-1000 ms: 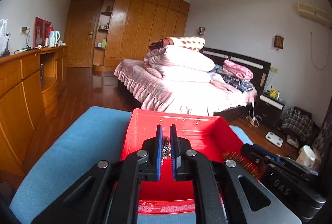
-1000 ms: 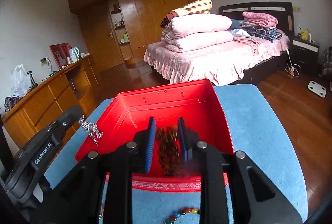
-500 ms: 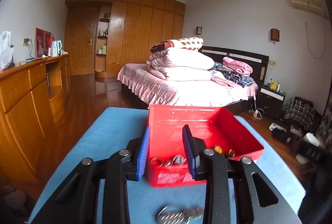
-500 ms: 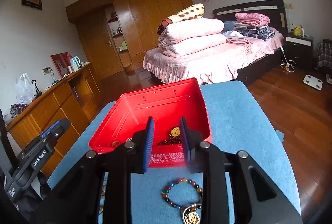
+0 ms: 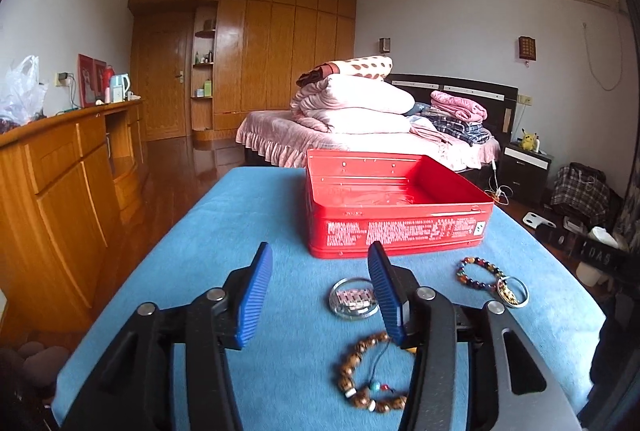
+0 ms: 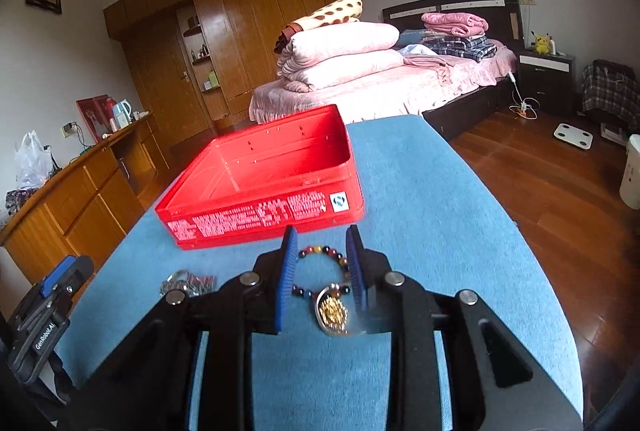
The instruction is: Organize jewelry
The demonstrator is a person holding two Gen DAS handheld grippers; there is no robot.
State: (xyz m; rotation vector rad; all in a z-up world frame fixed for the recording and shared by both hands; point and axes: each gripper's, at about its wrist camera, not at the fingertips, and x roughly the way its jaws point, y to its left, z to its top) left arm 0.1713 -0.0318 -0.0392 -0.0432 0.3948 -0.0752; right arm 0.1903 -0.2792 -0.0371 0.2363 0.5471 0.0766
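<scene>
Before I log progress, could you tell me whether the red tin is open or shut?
Open: the red tin has no lid on, and both views show its bare inner walls.

The left tool (image 5: 320, 281) is being held level with its jaws spread wide, while the right tool (image 6: 322, 263) is being held with jaws parted more narrowly.

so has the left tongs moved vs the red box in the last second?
Yes. The left tongs have pulled back from over the red box and opened; the box now sits ahead of the tips.
</scene>
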